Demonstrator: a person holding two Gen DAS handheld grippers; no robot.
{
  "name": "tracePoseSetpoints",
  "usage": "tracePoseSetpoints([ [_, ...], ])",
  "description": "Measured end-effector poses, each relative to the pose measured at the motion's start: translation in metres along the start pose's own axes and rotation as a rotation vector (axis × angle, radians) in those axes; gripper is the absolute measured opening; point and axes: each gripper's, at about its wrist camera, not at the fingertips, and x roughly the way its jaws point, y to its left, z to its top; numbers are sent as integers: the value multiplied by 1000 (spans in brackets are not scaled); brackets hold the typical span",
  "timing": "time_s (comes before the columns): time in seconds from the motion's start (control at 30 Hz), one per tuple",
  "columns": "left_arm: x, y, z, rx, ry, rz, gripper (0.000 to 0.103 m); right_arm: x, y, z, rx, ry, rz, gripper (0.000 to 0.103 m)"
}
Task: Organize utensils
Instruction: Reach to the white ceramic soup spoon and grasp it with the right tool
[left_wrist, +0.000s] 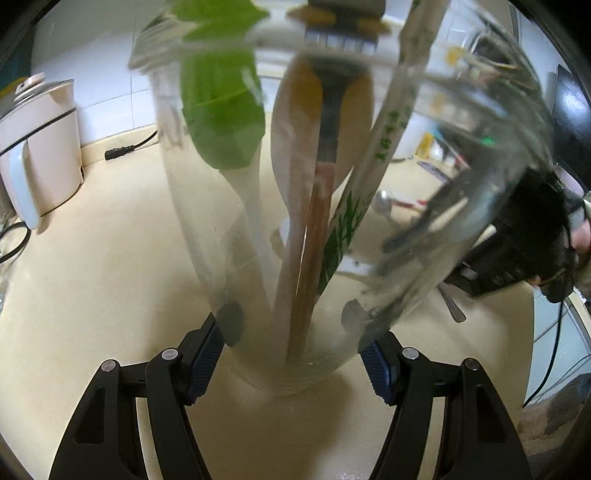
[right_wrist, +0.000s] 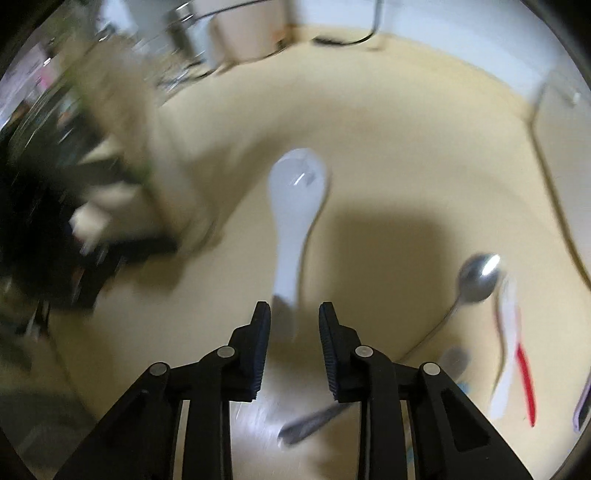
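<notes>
Utensils (left_wrist: 314, 206) stand in clear jar (left_wrist: 207, 236) clamped between left fingers (left_wrist: 207, 354)

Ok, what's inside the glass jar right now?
Inside the glass jar: a green-headed utensil, a wooden spoon, brown chopsticks and a paper-sleeved pair. Glare and blur hide anything behind them.

The left gripper (left_wrist: 291, 354) grips a clear glass jar (left_wrist: 288, 221), jaws pressed on its lower sides. Inside stand a wooden spoon (left_wrist: 291, 206), a green-headed white spatula (left_wrist: 225, 122), brown chopsticks (left_wrist: 314, 240) and a leaf-printed paper-sleeved pair (left_wrist: 354, 206). A pale electric kettle (left_wrist: 37, 147) sits on the beige desk (left_wrist: 92, 277) at left.
</notes>
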Motion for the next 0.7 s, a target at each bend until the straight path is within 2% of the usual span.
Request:
tracePoseSetpoints([
  [0.23,2,-1,0,21,6,31,71,27,23,37,-52,-22,-113,39],
  [0.33,3,0,0,21,7,40,71,37,27,58,-60,-25,-132,42],
  [0.47,9,-12,-1,18,8,51,71,54,17,88,-39,-42,-121,43],
  [0.7,7,-23,-4,21,9,56,71,49,5,85,52,-84,-87,42],
])
